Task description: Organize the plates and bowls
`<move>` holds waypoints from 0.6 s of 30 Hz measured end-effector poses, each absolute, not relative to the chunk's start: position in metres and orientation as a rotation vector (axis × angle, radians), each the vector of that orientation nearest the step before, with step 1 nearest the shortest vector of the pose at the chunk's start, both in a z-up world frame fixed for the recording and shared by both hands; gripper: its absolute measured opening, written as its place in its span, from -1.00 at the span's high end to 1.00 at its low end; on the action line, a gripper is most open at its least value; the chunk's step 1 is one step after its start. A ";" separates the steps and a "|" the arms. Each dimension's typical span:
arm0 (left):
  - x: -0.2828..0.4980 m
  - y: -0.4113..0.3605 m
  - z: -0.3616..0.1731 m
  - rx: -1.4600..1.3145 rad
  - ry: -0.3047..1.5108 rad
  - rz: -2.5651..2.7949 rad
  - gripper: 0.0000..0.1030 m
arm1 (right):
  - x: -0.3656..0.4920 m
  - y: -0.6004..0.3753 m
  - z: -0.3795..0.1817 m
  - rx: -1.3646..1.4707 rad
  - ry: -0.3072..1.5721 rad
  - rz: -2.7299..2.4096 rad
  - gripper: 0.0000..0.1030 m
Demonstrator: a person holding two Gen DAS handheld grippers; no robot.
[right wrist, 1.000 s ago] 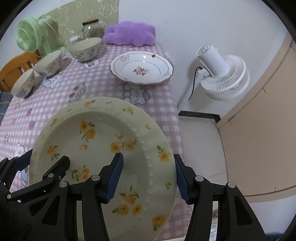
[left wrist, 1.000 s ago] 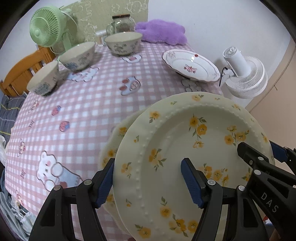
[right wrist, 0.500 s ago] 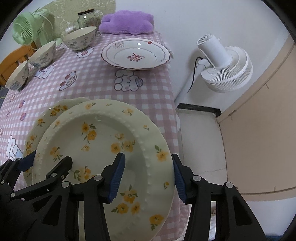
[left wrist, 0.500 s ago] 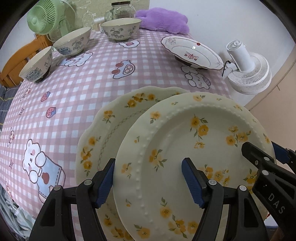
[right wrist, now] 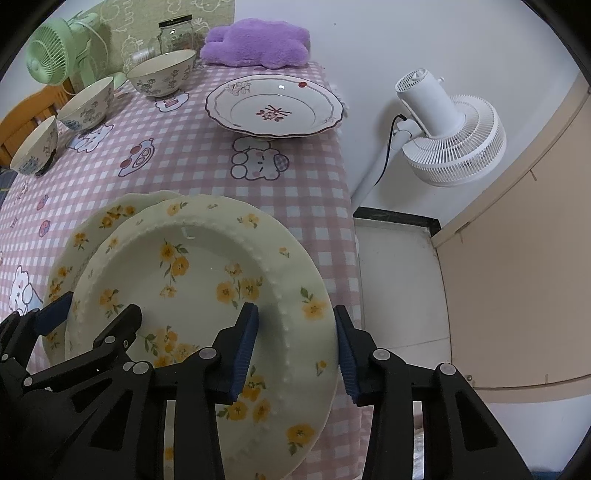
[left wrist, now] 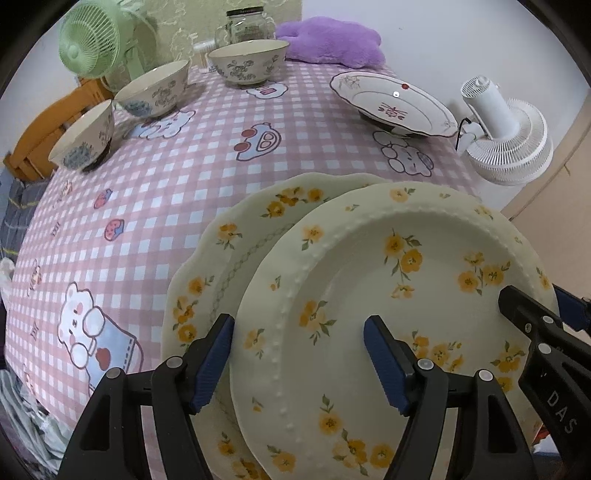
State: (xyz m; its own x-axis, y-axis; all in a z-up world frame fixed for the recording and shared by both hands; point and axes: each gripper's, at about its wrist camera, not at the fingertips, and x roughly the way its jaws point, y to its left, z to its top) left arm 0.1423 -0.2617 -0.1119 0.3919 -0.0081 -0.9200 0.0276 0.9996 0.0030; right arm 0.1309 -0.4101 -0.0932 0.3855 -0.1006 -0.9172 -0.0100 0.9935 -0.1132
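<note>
- Near edges of both yellow-flowered plates cut off at the bottom of each wrist view, behind the black gripper frames.
- Left gripper [left wrist: 298,354] pointing steeply down, astride the left rim of the beaded plate [left wrist: 399,317]; blue pads wide apart, one outside the rim, one over the plate's well; whether either pad touches the plate, impossible to tell.
- Right gripper [right wrist: 295,343] pointing steeply down, astride the right rim of the same beaded plate [right wrist: 192,280]; jaws just been closing, rim between them, a narrow gap at each pad, so no firm clamp visible.
- Beaded plate tilted, overlapping the scalloped plate [left wrist: 236,258] beneath it, over the near right corner of the table [right wrist: 314,177].
- Scalloped plate mostly hidden under the beaded plate; only its left crescent showing; contact between the two hard to judge.
- Beyond the beaded plate, near the table's right edge: white plate [right wrist: 275,107] with dark red flower, its underside hidden.
- Far left of the beaded plate: three bowls [left wrist: 155,88] in a curved row, well apart from the plates.
- Behind the bowls: green fan [left wrist: 90,44], glass jar [left wrist: 245,24] partly hidden by a bowl, purple cushion [left wrist: 332,40].
- Off the table, right of the white plate: white fan [right wrist: 450,136] on its stand.
</note>
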 end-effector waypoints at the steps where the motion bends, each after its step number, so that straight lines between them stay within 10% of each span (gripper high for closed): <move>1: 0.142 -0.263 -0.111 0.030 1.169 -0.025 -0.44 | 0.130 -0.410 -0.093 -0.105 1.177 -0.057 0.14; 18: 0.133 -0.252 -0.098 0.064 1.154 0.000 -0.45 | 0.127 -0.390 -0.083 -0.139 1.111 0.002 0.60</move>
State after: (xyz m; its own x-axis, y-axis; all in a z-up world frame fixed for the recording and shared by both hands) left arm 0.1332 -0.2519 -0.0977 0.4051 0.0329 -0.9137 0.0332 0.9982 0.0507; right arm 0.1268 -0.3896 -0.0832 0.4444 -0.0676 -0.8933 -0.0711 0.9913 -0.1104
